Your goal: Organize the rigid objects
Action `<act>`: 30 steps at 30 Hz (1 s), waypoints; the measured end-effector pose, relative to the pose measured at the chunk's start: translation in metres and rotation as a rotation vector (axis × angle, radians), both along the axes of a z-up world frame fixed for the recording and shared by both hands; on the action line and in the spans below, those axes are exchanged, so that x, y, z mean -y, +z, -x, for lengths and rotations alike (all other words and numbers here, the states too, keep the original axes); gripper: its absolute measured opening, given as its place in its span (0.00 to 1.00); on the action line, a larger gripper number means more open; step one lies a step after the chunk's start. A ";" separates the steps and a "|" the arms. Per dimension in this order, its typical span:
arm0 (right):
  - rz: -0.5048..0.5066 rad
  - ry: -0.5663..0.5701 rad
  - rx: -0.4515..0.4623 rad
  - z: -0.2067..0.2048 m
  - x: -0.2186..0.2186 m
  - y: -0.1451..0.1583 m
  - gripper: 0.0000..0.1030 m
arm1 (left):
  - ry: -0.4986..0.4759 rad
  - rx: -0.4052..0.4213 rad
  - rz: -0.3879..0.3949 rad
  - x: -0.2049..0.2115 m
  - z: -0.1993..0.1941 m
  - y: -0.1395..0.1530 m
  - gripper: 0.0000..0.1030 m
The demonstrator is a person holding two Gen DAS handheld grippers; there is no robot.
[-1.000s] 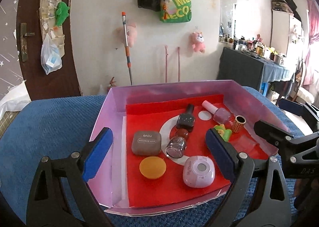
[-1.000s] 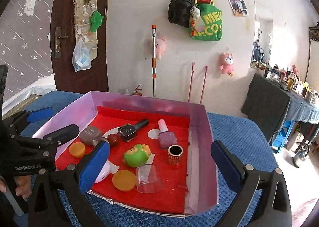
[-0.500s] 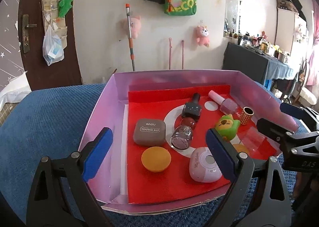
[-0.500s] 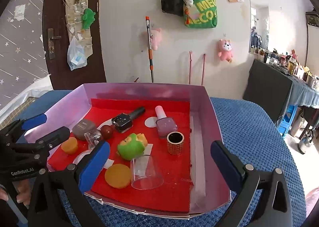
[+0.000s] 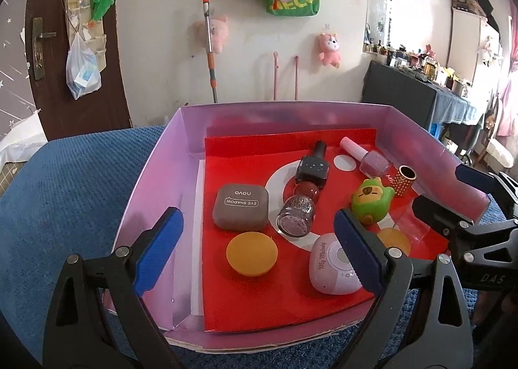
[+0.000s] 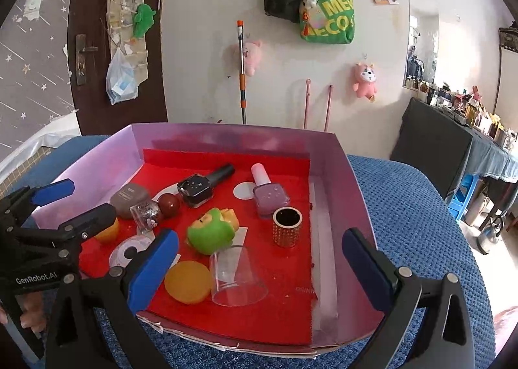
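**Both grippers wide open over the tray of small items**

The left gripper (image 5: 255,242) hovers at the near edge of the pink-walled tray (image 5: 155,171), fingers spread wide and empty; the right gripper (image 6: 259,259) likewise, holding nothing. On the tray's red liner lie a brown eye-shadow case (image 5: 241,205), an orange disc (image 5: 252,254), a pink round device (image 5: 333,267), a black nail-polish bottle (image 6: 202,187), a lilac nail-polish bottle (image 6: 268,194), a green toy (image 6: 210,234), a gold studded cylinder (image 6: 287,226) standing upright and a clear cup (image 6: 238,275) on its side. The tray rests on a blue textured cloth (image 5: 74,181).
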State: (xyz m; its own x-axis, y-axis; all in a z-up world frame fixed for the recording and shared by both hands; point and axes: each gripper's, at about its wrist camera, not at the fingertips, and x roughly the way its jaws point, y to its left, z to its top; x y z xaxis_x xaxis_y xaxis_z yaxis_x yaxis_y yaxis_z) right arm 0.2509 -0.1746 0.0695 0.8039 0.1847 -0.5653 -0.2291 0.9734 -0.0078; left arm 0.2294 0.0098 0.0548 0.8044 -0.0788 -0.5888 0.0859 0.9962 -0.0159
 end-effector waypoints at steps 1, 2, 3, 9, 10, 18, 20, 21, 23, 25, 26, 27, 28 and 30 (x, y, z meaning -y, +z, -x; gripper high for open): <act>-0.003 0.000 0.001 0.000 0.000 0.000 1.00 | -0.001 0.000 0.000 0.000 0.000 0.000 0.92; -0.003 0.000 0.001 0.000 0.000 0.000 1.00 | -0.003 0.000 -0.001 0.000 0.000 0.000 0.92; -0.006 0.000 0.001 0.000 0.000 0.000 1.00 | -0.005 -0.001 -0.002 0.001 0.000 0.000 0.92; -0.003 0.000 -0.002 -0.001 0.000 0.000 1.00 | -0.006 -0.002 -0.004 0.002 0.000 -0.001 0.92; -0.003 0.001 -0.001 -0.001 0.000 0.000 1.00 | -0.008 -0.002 -0.004 0.002 0.000 -0.001 0.92; -0.005 0.001 -0.002 -0.001 0.000 0.000 1.00 | -0.011 -0.002 -0.005 0.002 0.002 -0.001 0.92; -0.004 0.001 -0.001 -0.001 0.000 0.000 1.00 | -0.013 -0.001 -0.004 0.003 0.002 -0.001 0.92; -0.004 0.001 -0.001 -0.001 0.000 0.000 1.00 | -0.013 -0.001 -0.004 0.002 0.002 -0.001 0.92; -0.005 0.001 -0.001 -0.001 0.000 0.000 1.00 | -0.014 0.000 -0.002 0.002 0.002 -0.002 0.92; -0.005 0.001 -0.002 -0.001 0.000 0.000 1.00 | -0.014 0.000 -0.001 0.002 0.003 -0.001 0.92; -0.004 0.001 -0.002 -0.001 0.000 0.000 1.00 | -0.014 0.000 -0.001 0.002 0.003 -0.001 0.92; -0.004 0.001 -0.001 -0.001 0.000 0.000 1.00 | -0.013 0.000 -0.002 0.002 0.003 -0.001 0.92; -0.004 0.001 -0.002 -0.001 0.000 0.000 1.00 | -0.015 0.000 -0.001 0.001 0.003 -0.001 0.92; -0.005 0.001 -0.002 -0.001 0.000 0.000 1.00 | -0.015 0.000 -0.001 0.001 0.003 -0.001 0.92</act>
State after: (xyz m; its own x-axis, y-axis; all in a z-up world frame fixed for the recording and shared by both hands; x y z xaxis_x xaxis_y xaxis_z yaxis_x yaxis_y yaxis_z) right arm 0.2519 -0.1743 0.0693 0.8028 0.1881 -0.5658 -0.2301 0.9732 -0.0029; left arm 0.2267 0.0083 0.0535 0.8034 -0.0900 -0.5886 0.1004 0.9948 -0.0150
